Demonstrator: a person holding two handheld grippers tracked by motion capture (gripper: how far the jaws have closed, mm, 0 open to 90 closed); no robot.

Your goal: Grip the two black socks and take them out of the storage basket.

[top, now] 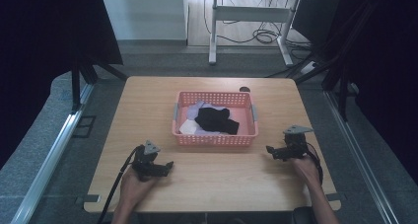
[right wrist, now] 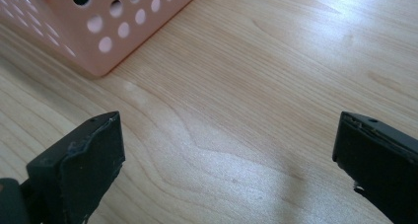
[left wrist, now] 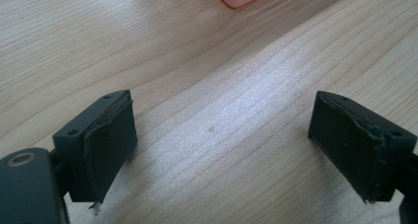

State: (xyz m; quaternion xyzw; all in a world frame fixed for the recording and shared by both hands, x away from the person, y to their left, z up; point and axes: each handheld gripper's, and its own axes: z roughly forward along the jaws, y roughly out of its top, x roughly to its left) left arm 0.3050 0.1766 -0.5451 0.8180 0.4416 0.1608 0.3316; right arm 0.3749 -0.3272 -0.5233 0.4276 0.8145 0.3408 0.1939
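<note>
Left tool (top: 170, 166): jaws are standing wide apart with nothing between them; the left gripper view is showing bare wood grain in the gap. The tool is sitting low over the bench (top: 148, 100), near the front left, well apart from the basket (top: 215, 139).

Right tool (top: 269, 149): jaws are likewise standing wide apart and gripping nothing. It is sitting near the front right, pointing inward toward the basket; in the right gripper view the basket's perforated corner (right wrist: 93, 31) is lying just ahead and to one side of the jaws.

Hands: a hand (top: 134, 183) is holding the left tool and a hand (top: 304, 168) is holding the right one, forearms coming in from the near edge.

Basket: pink, perforated, sitting at mid-bench between the two tools and beyond them.

Contents: a black garment (top: 217, 119) is lying on top at the centre, overlapping a pale lilac piece (top: 196, 108) and a white piece (top: 188, 127) at the left end.

Step in hand, as judged: the approach is not yet begun; both tools are waiting clear of the basket.

Recommendation: the black garment is being judged the likeliest first pick. Lift a tool over the near wall, come down from above with jaws wide, and pinch a raised fold only, so the pieces beneath are not dragged along. The other tool may steady the rim.
</note>
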